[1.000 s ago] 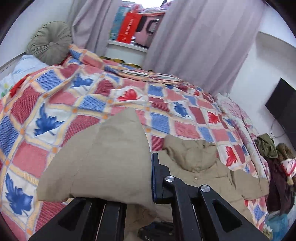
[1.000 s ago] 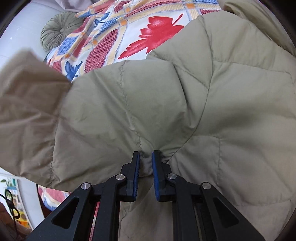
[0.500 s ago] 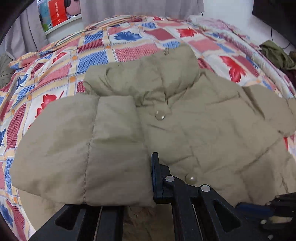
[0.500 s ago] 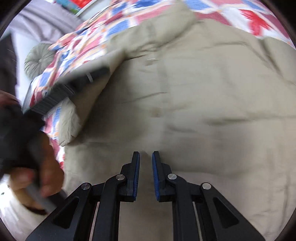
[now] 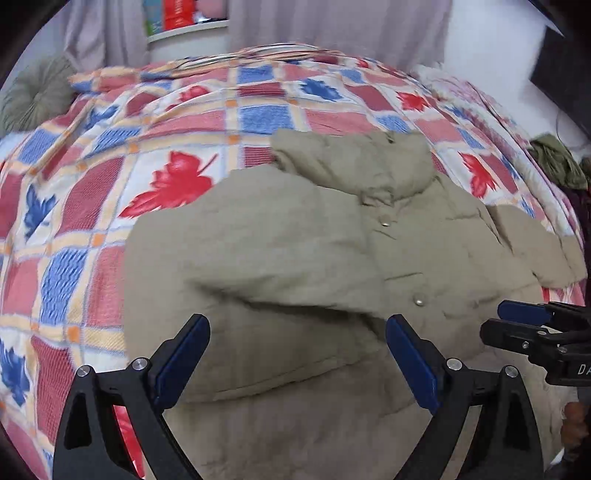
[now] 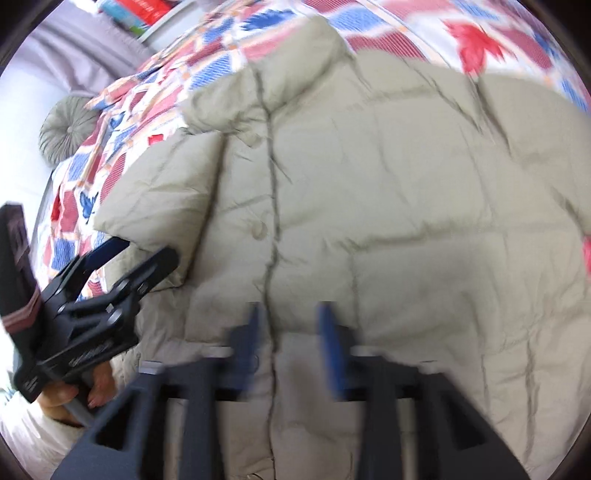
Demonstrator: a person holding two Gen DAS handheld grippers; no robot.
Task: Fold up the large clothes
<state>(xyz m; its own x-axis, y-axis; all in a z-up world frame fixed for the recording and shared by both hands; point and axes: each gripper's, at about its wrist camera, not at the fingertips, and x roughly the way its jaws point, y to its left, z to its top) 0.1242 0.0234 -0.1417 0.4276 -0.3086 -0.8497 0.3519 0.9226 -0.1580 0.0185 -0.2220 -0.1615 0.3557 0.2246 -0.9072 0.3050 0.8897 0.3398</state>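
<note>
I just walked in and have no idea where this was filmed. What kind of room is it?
Most likely a bedroom in a home. A khaki padded jacket lies on a bed covered by a leaf-patterned quilt, a round cushion sits at one end, and curtains hang behind.

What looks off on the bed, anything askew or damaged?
Nothing damaged. The jacket lies front-up on the quilt, one sleeve folded across its front, a bit rumpled. The other sleeve is not yet folded and lies out toward the bed's edge. Both tools are opening, with nothing gripped.
</note>
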